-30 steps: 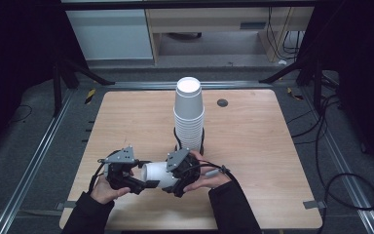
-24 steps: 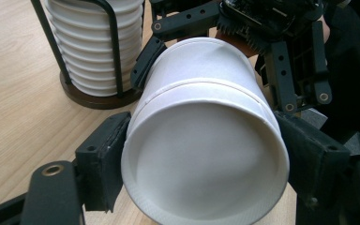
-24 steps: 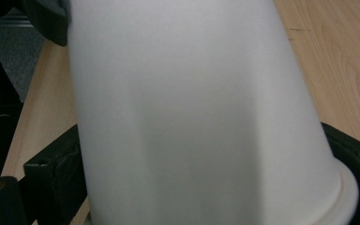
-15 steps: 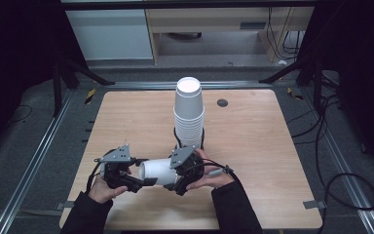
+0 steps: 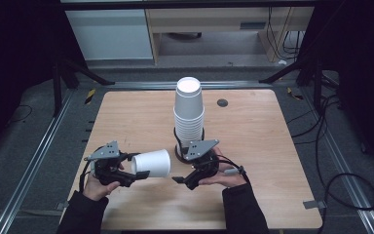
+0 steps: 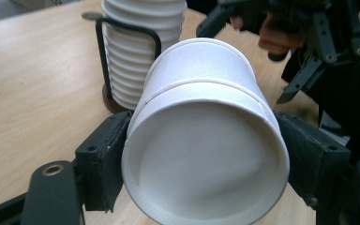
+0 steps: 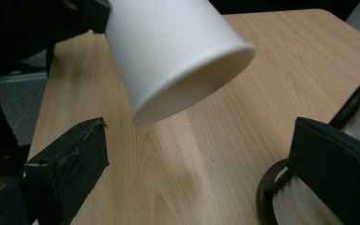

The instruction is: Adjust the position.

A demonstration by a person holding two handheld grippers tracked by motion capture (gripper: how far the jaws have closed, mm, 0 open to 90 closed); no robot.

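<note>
A white paper cup (image 5: 152,164) lies on its side in the air just above the wooden table (image 5: 253,131). My left gripper (image 5: 135,166) is shut on it near its base. In the left gripper view the cup's recessed bottom (image 6: 205,164) faces the camera, squeezed between both black jaws. In the right gripper view the cup's open mouth (image 7: 194,89) points toward my right gripper (image 7: 201,173), which stands open and empty, a short way off. In the high view the right gripper (image 5: 186,180) sits right of the cup, in front of a tall stack of cups (image 5: 189,109).
The stack stands in a black wire holder (image 6: 126,33) on a round base near the table's middle. A small dark disc (image 5: 222,103) lies behind it on the right. The right hand and gripper (image 6: 309,42) show beyond the cup in the left gripper view.
The right gripper was up against the cup's mouth; now a gap shows between them. The left gripper has carried the cup slightly left and away from it.
</note>
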